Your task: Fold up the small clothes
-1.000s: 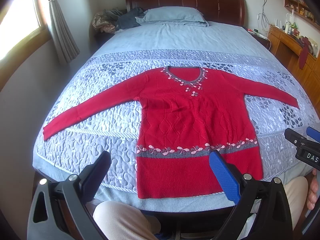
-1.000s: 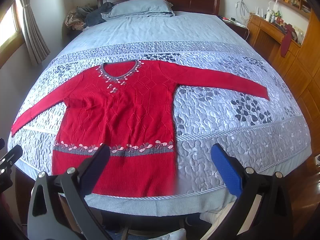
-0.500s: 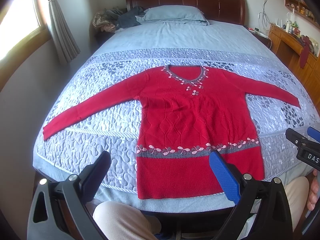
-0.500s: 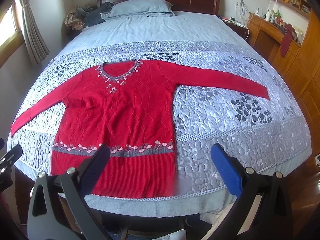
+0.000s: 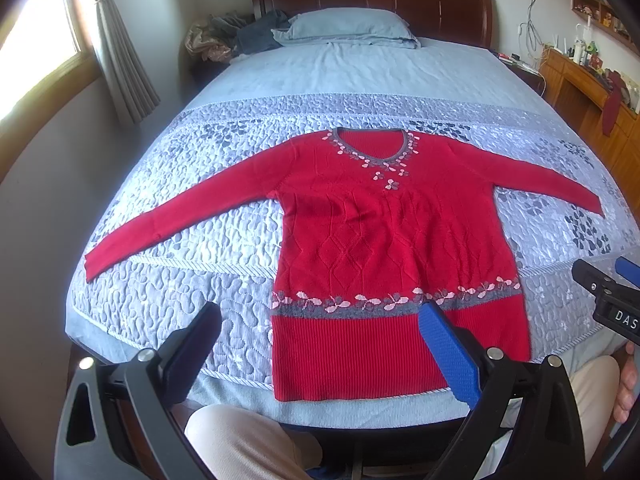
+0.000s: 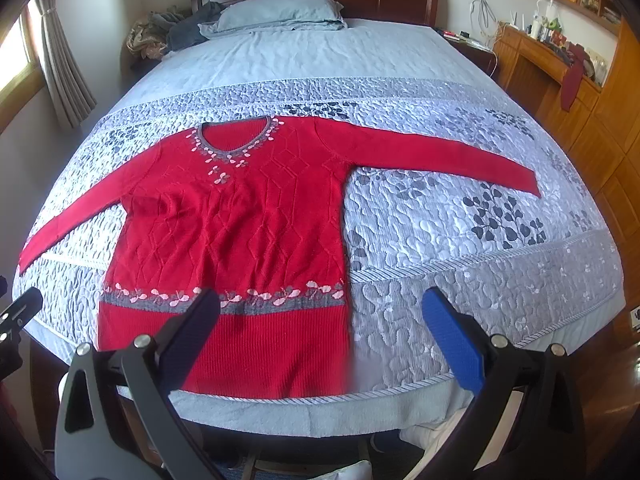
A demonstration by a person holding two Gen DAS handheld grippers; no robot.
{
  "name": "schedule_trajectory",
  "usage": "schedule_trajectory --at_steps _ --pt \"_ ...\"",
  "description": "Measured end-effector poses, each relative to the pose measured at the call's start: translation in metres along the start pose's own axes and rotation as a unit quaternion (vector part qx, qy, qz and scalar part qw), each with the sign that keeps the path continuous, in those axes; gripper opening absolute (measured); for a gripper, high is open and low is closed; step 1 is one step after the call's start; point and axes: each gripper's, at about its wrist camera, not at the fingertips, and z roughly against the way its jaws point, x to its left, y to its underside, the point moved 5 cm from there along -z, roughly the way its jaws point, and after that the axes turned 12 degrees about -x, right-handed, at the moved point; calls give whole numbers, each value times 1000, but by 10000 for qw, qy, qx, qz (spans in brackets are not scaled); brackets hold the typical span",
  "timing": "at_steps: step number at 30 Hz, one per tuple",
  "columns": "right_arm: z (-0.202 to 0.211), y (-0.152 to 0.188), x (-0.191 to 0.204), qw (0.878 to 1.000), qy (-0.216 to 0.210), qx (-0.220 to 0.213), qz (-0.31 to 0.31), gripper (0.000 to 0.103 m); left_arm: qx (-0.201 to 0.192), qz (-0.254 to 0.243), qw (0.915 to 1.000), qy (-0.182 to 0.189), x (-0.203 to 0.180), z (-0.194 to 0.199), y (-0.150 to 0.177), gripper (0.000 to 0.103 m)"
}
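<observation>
A red knit sweater (image 5: 384, 248) (image 6: 240, 232) with a grey flowered neckline and hem band lies flat, face up, on the bed, both sleeves spread out sideways. My left gripper (image 5: 320, 332) hangs open above the bed's near edge, in front of the sweater's hem, holding nothing. My right gripper (image 6: 320, 320) is also open and empty, hovering off the near edge by the hem's right corner. The right gripper's tip (image 5: 608, 296) shows at the right edge of the left wrist view.
The quilted grey-blue bedspread (image 6: 460, 272) covers the bed; a pillow (image 6: 280, 14) and a pile of clothes (image 6: 172, 34) sit by the wooden headboard. A wooden dresser (image 6: 580, 92) lines the right wall, a curtained window (image 5: 48, 52) the left. The person's legs (image 5: 248, 444) are below.
Both views have shifted only slightly; the sweater lies as before and both grippers stay open.
</observation>
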Motion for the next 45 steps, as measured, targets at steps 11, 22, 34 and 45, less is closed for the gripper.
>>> schedule_trajectory --at_steps 11,22,34,45 --pt "-16 1 -8 10000 -39 77 -45 100 94 -33 9999 -45 -5 -12 -3 99" --pt "-103 -50 -219 9907 845 345 -1012 100 357 -158 9992 87 -73 -87 -39 99" --pt "-264 -69 -486 9580 1041 1335 -2315 97 481 -179 9981 354 -200 -184 -87 99" --pt "-296 -66 -486 9479 774 1591 -2650 27 642 -527 9965 -26 -166 -207 -64 99"
